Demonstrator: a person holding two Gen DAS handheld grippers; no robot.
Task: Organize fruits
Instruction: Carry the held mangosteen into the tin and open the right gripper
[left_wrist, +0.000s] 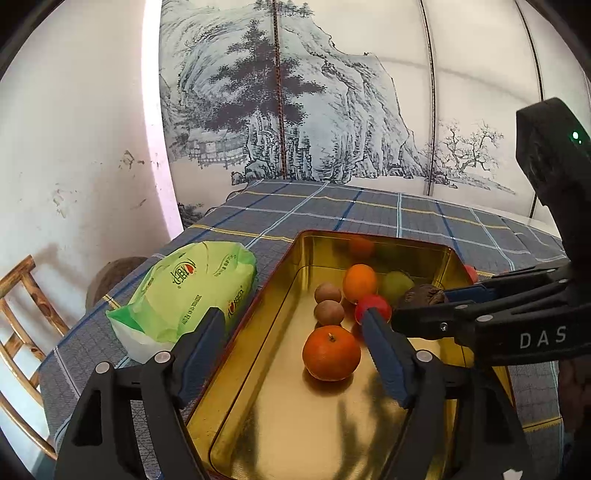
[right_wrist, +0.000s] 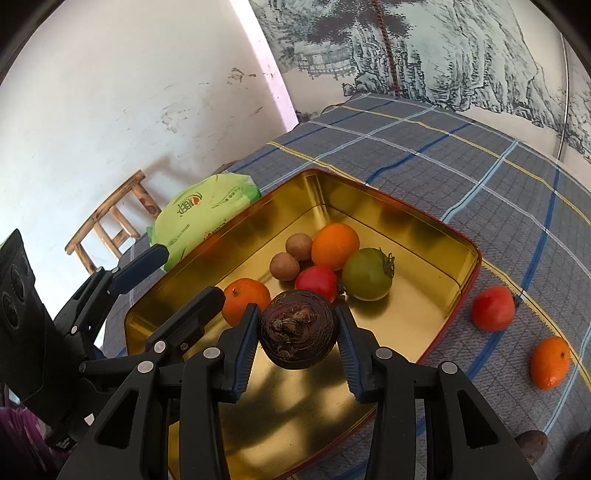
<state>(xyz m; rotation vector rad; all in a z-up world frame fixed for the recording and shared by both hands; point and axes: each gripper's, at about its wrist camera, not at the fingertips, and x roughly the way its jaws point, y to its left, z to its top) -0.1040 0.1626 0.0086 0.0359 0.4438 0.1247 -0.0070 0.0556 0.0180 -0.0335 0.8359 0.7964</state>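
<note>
A gold metal tin (left_wrist: 325, 417) (right_wrist: 424, 206) lies on the plaid tablecloth. Inside it are two oranges (left_wrist: 331, 353) (right_wrist: 335, 246), a red tomato (right_wrist: 316, 281), a green tomato (right_wrist: 366, 274) and two small brown fruits (right_wrist: 284, 266). My right gripper (right_wrist: 297, 334) is shut on a dark brown water chestnut (right_wrist: 297, 328) (left_wrist: 423, 295), held above the tin's near part. My left gripper (left_wrist: 295, 332) is open and empty, hovering over the tin's left rim. A red tomato (right_wrist: 493, 308) and an orange (right_wrist: 550, 362) lie on the cloth right of the tin.
A green plastic packet (left_wrist: 192, 291) (right_wrist: 207, 210) lies just left of the tin. A wooden chair (right_wrist: 110, 221) stands off the table's left edge. Another dark brown fruit (right_wrist: 532, 445) lies at the near right on the plaid tablecloth (right_wrist: 461, 155). A painted wall is behind.
</note>
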